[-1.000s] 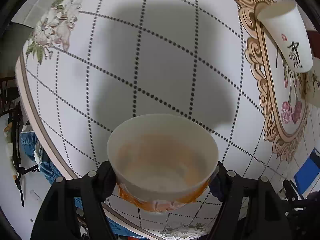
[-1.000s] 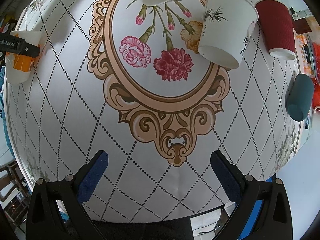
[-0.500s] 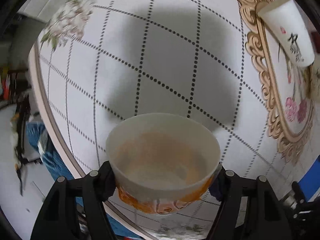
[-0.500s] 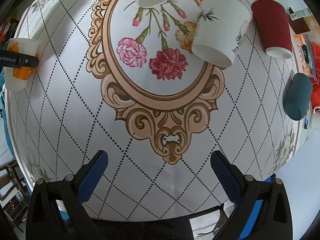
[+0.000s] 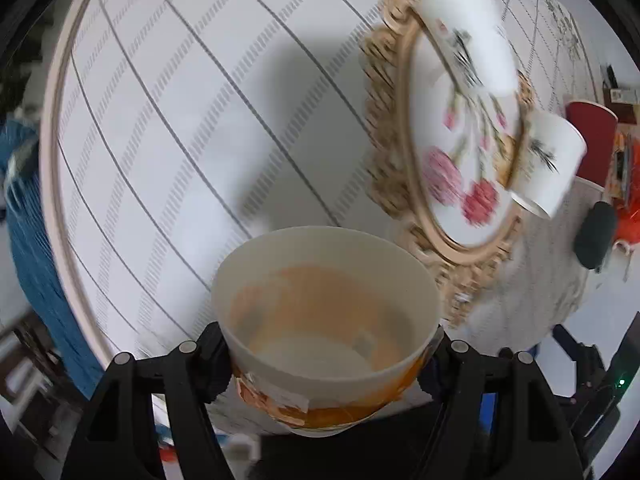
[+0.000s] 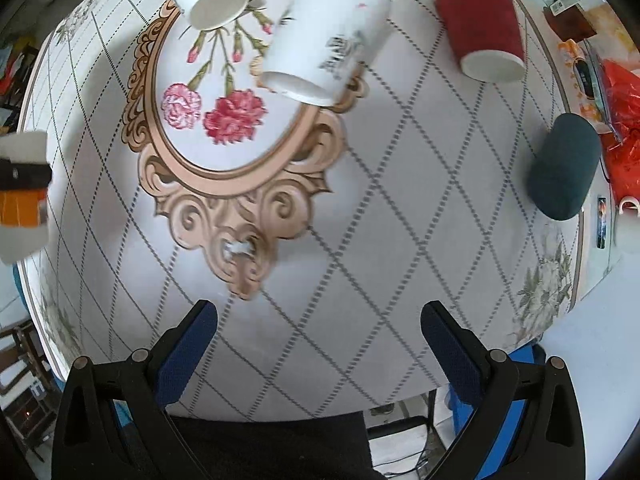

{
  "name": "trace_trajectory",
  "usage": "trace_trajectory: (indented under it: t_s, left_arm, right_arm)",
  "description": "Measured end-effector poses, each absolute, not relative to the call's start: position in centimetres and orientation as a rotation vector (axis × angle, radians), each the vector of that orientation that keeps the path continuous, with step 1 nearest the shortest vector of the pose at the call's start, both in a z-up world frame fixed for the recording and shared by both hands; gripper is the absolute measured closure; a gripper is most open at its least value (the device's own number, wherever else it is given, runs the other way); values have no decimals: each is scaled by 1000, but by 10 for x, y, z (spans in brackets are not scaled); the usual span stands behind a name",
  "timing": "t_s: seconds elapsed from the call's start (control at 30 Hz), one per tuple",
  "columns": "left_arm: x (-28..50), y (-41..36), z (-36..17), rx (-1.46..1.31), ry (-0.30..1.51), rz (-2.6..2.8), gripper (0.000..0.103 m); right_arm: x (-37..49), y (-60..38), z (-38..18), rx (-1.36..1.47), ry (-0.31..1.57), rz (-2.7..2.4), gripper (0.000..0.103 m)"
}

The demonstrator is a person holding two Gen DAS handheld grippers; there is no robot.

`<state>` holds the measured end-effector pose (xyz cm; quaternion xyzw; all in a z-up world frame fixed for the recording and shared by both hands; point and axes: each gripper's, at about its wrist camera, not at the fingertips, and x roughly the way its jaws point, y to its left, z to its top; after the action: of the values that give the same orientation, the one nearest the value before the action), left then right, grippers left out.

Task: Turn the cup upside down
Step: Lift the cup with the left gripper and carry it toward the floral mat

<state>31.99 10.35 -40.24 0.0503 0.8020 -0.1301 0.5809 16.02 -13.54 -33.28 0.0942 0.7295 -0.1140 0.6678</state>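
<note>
Left gripper (image 5: 326,354) is clamped on the orange-banded cup (image 5: 325,328), both pads pressed against the wall below the rim; the cup is carried in the air over the tablecloth (image 5: 168,128), mouth pointing away from the cam, so the orange-stained interior is seen. Vs. half a sec ago the view is swung round hard: the gold oval frame print (image 5: 404,128) and two white cups (image 5: 468,36) (image 5: 554,164) are now pulled well into the frame w/ heavy motion blur, so wrist rotation is judged to be underway, i.e. the flip is started but the cup isn't yet set down inverted. Right gripper (image 6: 319,344) is held spread wide w/ nothing between its blue pads, hovering over the table's near edge; the held cup is seen from it at far left (image 6: 22,196). Dark brush-style writing is printed on the white cups (image 6: 338,54) but is too blurred to be read; no brand is legible on the red cup (image 6: 478,24) or the dark teal cylinder (image 6: 562,168).
</note>
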Motion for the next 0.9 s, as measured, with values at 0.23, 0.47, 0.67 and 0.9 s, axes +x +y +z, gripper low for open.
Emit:
trace_trajectory:
  t_s: [0.23,0.47,0.67,0.9]
  left_arm:
    - [263,71,-420,-103,1919,-275,33]
    - [220,6,-434,-163,1918,-231,32]
    - [207,-23,-442,-112,1882,-196,32]
    - [215,-48,-436,-67,1841,-184,24]
  right_arm:
    - [124,-192,-329,154,1629,-204,0]
    - [89,-240,-334,115,1635,-186,0]
    - [60,-287,-337,104,1637,-200,0]
    - [56,-323,-342,118,1644,-226,0]
